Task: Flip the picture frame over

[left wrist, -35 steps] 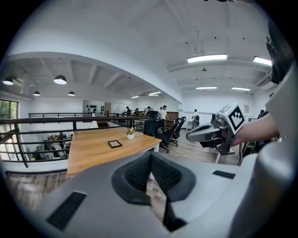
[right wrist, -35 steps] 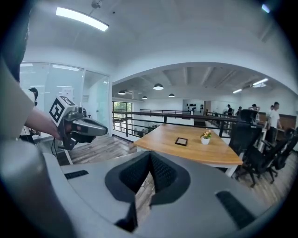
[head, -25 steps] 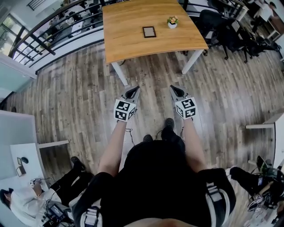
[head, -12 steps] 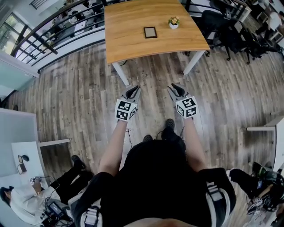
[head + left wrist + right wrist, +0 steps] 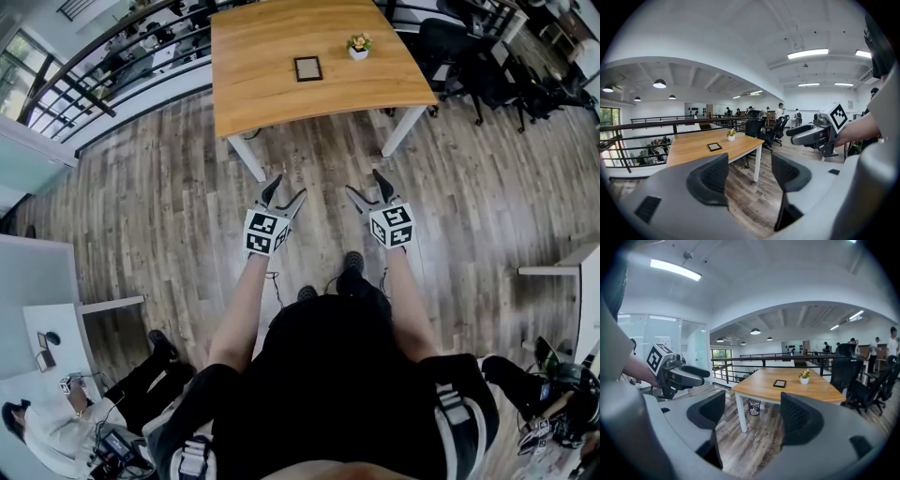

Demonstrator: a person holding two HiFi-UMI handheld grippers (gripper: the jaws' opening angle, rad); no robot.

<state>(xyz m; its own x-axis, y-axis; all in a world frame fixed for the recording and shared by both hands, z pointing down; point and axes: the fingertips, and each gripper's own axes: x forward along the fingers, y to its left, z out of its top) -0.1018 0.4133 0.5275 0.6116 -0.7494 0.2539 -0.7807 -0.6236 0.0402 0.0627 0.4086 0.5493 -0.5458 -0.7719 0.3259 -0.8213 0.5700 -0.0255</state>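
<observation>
Wood-plank floor (image 5: 187, 206) lies open between us and the worktop's (image 5: 272, 98) near edge, with office chairs (image 5: 469, 56) crowding its right side. The picture frame (image 5: 307, 67) lies flat near the worktop's middle, left of a potted plant (image 5: 358, 45), sides square to the edges; we cannot judge its long axis. The left gripper (image 5: 287, 187) and right gripper (image 5: 364, 182) have just been opening, jaws spread, nothing between them.

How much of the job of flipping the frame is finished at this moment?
Nothing is done yet: the picture frame lies flat on the table. In hand: the left gripper and right gripper, whose jaws have just been opening, both empty, hover over the floor short of the table. Left: approach, grasp, flip.
</observation>
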